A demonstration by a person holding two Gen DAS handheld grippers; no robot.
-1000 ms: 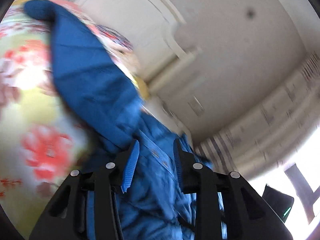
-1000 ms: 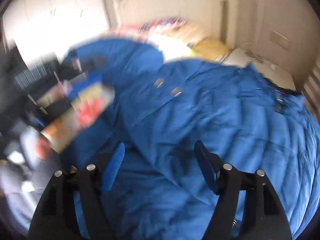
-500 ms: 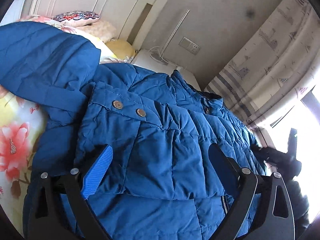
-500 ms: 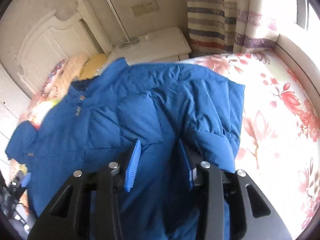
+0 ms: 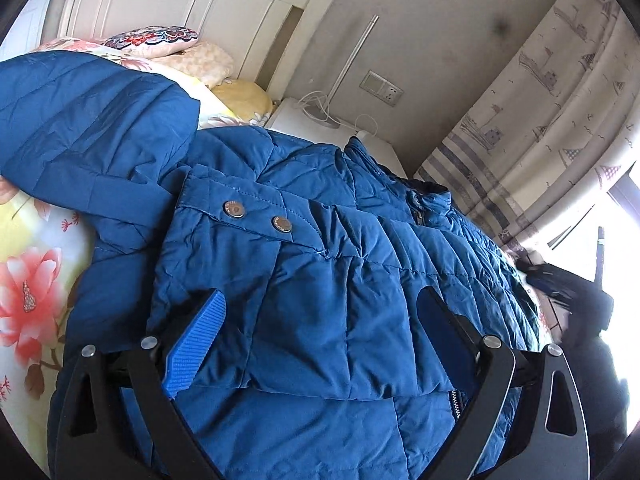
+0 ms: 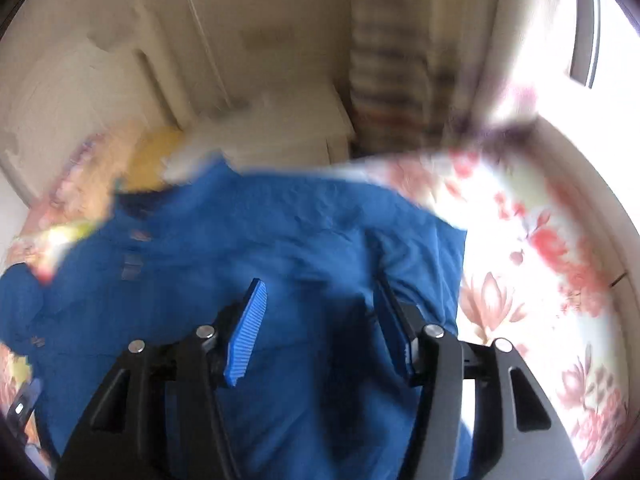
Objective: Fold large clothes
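Observation:
A large blue quilted jacket [image 5: 328,280] lies on a floral bedsheet [image 5: 28,288]. One sleeve is folded across its front, with two metal snaps [image 5: 258,216] on the cuff. My left gripper [image 5: 320,312] is open and empty just above the folded sleeve. In the blurred right wrist view the jacket [image 6: 240,248] fills the middle. My right gripper [image 6: 320,304] is open over the jacket near its right edge and holds nothing.
Pillows [image 5: 168,40] and a white headboard [image 5: 224,12] lie beyond the jacket. A white nightstand [image 5: 320,128] with a lamp stands by a striped curtain [image 5: 540,128]. Floral sheet [image 6: 540,260] lies to the right of the jacket. A dark object [image 5: 572,300] sits at the bed's right edge.
My left gripper opened, let go of the jacket and now hovers still. My right gripper closed on the jacket half a second ago, then opened and moved fast, blurring its view.

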